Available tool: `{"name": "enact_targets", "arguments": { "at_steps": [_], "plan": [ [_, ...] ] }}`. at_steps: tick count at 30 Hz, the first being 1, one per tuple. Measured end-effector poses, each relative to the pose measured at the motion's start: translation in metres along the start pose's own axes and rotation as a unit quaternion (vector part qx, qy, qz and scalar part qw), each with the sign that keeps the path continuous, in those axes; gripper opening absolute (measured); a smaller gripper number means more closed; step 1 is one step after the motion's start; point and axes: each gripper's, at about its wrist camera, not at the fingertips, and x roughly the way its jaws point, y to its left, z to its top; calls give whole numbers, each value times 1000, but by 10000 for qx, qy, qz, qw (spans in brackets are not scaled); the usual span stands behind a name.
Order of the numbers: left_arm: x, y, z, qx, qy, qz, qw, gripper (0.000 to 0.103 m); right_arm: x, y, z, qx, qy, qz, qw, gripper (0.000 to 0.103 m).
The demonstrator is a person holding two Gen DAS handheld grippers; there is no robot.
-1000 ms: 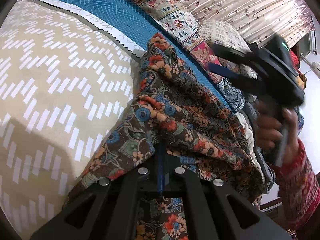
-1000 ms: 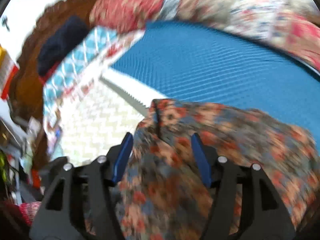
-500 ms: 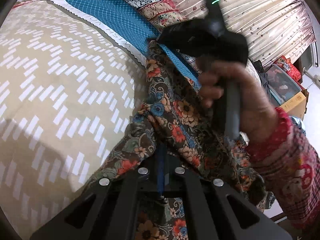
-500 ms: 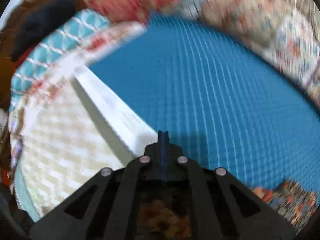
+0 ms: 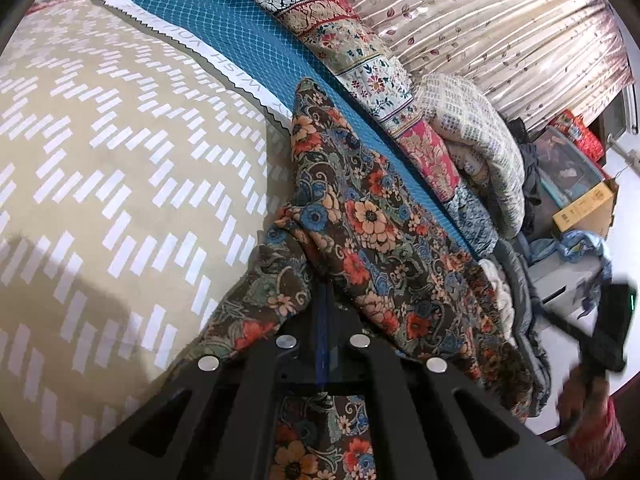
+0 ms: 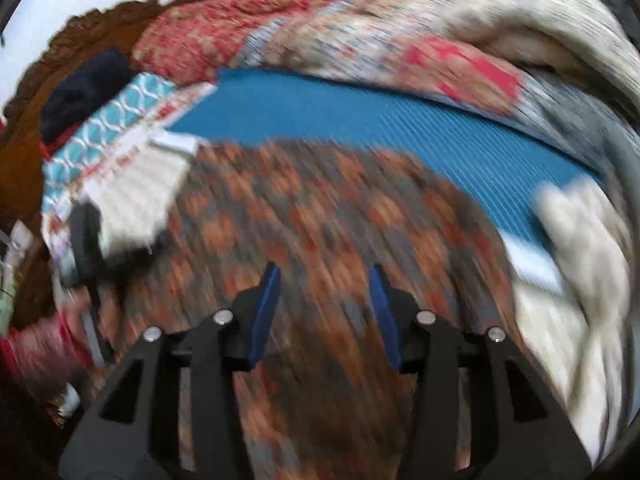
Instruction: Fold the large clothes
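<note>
A dark floral garment (image 5: pixel 372 240) lies on the bed, stretched from my left gripper toward the blue mat. My left gripper (image 5: pixel 325 300) is shut on the garment's edge, cloth bunched over its blue pads. The right gripper shows in the left wrist view (image 5: pixel 604 332) at the far right, off the bed's edge, held by a hand in a red sleeve. In the blurred right wrist view the right gripper (image 6: pixel 324 292) is open and empty above the floral garment (image 6: pixel 340 208).
A beige bedsheet (image 5: pixel 100 168) with white dashes covers the bed. A blue mat (image 5: pixel 248 48) lies along its far side, with patterned quilts (image 5: pixel 400 92) stacked behind it. A curtain (image 5: pixel 500 20) hangs behind. Boxes (image 5: pixel 580 200) stand at the right.
The right gripper was shut at the garment's far corner half a second ago. It has let go, opened, and swung back to the right, off the bed. The left gripper keeps its hold.
</note>
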Motion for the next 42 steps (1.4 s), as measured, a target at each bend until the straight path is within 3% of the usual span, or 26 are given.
{"name": "enact_targets", "arguments": {
  "at_steps": [2, 4, 6, 8, 10, 11, 14, 17, 19, 21, 23, 24, 25, 29, 31, 33, 35, 38, 40, 42],
  "plan": [
    [1, -9, 0, 130, 38, 213, 9997, 19, -7, -12, -34, 333, 82, -177, 9993, 58],
    [1, -20, 1, 324, 53, 482, 9983, 19, -3, -15, -56, 745, 104, 33, 9972, 60],
    [-5, -38, -1, 661, 32, 795, 9946, 19, 7, -11, -70, 1055, 69, 324, 9939, 68],
    [-18, -55, 1, 853, -123, 784, 9932, 19, 19, -4, -74, 1066, 31, 468, 9932, 68],
    [-31, -75, 11, 975, -320, 656, 9926, 19, 30, 0, -66, 775, 52, 230, 9967, 19],
    [-32, -82, 17, 1093, -348, 647, 9913, 19, 29, -4, -60, 731, 20, 98, 9973, 3],
    [-20, -109, 40, 1560, -345, 689, 9848, 19, 6, -40, -19, 1112, -876, -142, 9898, 3],
    [22, -126, 62, 1914, -107, 767, 9785, 19, 6, -70, 9, 1336, -1355, -324, 9812, 3],
    [64, -117, 72, 1910, 182, 1148, 9747, 19, 25, -80, 14, 1458, -1286, -347, 9803, 3],
    [97, -102, 80, 1776, 423, 1448, 9725, 19, 66, -96, 11, 1767, -810, -261, 9806, 3],
    [117, -84, 84, 1709, 343, 1633, 9711, 18, 108, -111, -3, 2022, -86, -351, 9787, 3],
    [118, -79, 87, 1566, 301, 1534, 9752, 18, 121, -116, -11, 2182, 2, -195, 9757, 3],
    [116, -72, 93, 1292, 242, 1426, 9810, 17, 118, -122, -18, 2349, -393, -11, 9712, 3],
    [112, -62, 101, 1017, 95, 1345, 9856, 17, 109, -126, -22, 2594, -430, 194, 9646, 4],
    [111, -66, 101, 1045, 70, 1420, 9843, 17, 88, -119, -19, 2620, -639, -232, 9627, 18],
    [102, -75, 101, 1121, 32, 1490, 9825, 17, 52, -103, -15, 2341, -1380, -639, 9603, 44],
    [86, -78, 103, 1083, -44, 1449, 9835, 17, 32, -89, -12, 2097, -1674, -682, 9609, 45],
    [55, -82, 103, 868, -258, 1198, 9887, 17, 18, -76, -12, 1791, -1651, -708, 9673, 45],
    [42, -89, 97, 1024, -345, 1014, 9890, 17, 7, -81, -24, 2023, -1685, -477, 9635, 45],
    [45, -100, 80, 1449, -177, 1042, 9838, 17, -4, -90, -51, 2449, -1611, -241, 9558, 45]
  ]
}}
